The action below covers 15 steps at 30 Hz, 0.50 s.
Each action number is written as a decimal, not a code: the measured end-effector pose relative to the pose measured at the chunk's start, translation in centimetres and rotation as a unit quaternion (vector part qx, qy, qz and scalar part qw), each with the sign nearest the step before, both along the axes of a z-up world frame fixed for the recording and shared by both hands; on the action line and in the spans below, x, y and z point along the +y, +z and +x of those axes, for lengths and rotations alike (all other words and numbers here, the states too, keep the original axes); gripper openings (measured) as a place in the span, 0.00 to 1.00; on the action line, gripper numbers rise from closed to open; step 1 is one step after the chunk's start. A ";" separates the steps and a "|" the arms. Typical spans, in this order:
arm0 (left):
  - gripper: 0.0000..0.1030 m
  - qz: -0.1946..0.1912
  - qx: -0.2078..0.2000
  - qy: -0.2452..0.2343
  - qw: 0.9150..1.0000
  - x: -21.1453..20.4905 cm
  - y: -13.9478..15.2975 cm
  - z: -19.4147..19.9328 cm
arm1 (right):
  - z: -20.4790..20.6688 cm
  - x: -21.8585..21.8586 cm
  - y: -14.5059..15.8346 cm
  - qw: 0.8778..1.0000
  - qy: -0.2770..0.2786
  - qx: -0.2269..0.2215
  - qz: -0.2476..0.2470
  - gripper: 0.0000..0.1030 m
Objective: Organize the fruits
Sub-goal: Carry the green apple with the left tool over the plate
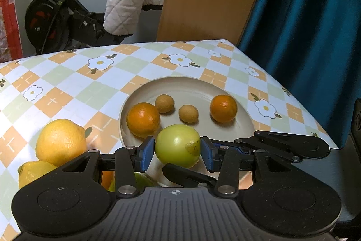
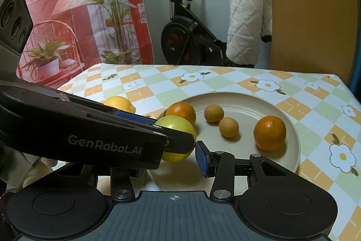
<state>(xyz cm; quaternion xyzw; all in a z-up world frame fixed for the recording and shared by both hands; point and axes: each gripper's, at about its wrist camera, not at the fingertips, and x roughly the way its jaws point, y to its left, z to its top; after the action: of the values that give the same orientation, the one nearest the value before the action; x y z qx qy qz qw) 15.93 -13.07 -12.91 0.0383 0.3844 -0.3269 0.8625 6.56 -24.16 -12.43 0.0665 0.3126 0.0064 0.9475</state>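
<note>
Round yellow-green fruit (image 1: 178, 145) pinched between blue pads of left gripper (image 1: 177, 150), held above near rim of beige round plate (image 1: 243, 119), right gripper (image 2: 171, 157) partly spread, seemingly empty, its left finger hidden

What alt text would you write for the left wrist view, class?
The left gripper holds a green fruit between its blue jaws, above the near edge of a beige plate. The plate holds two oranges and two small tan fruits; two lemons lie left of it on a checked, flowered tablecloth.
</note>
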 end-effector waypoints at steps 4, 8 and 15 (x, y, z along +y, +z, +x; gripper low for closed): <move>0.46 0.007 0.008 0.005 1.000 -0.2 -0.5 0.7 | 0.8 -0.2 -0.6 1.000 0.003 0.009 0.003 0.39; 0.46 0.012 0.012 0.009 1.000 -0.3 -0.7 1.1 | 1.3 -0.3 -1.0 1.000 0.003 0.016 0.005 0.39; 0.45 0.010 0.015 0.021 1.000 -0.2 -0.9 1.8 | 2.0 -0.1 -1.2 1.000 0.001 0.025 0.001 0.39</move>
<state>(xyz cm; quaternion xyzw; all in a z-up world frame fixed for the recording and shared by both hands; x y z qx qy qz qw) 17.72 -13.29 -13.85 0.0337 0.4016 -0.3050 0.8629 8.57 -24.29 -13.68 0.0672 0.3359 0.0064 0.9395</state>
